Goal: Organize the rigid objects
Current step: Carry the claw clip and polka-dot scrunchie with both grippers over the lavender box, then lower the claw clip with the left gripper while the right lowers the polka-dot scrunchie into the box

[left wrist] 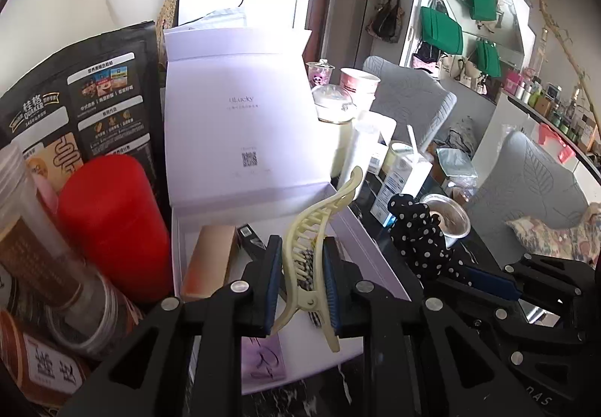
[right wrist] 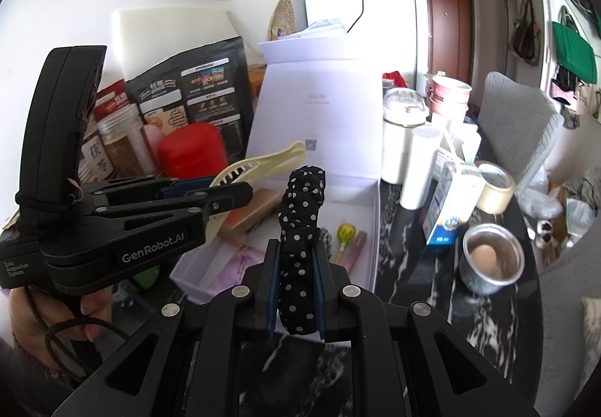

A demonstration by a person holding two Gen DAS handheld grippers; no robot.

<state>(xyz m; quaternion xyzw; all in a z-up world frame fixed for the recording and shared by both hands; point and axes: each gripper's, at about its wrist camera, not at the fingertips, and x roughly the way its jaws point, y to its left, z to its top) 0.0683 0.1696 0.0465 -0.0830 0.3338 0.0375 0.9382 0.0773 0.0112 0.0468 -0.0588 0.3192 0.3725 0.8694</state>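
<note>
Pale-yellow plastic claw hair clip point(left wrist: 315, 251) is clamped in the left gripper point(left wrist: 302, 289), long axis pointing up-forward over the open white cardboard box point(left wrist: 360, 229); black polka-dot fabric headband point(right wrist: 300, 229) is clamped in the right gripper point(right wrist: 296, 293), just beside, box directly ahead.

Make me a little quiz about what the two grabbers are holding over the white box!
1. True or false: the left gripper is shut on a cream hair claw clip.
2. What does the right gripper hold? A) tape roll B) black polka-dot headband C) milk carton
3. Fill in: the steel cup on the table holds an ____.

Key: 1 true; 2 B; 3 egg.
</note>
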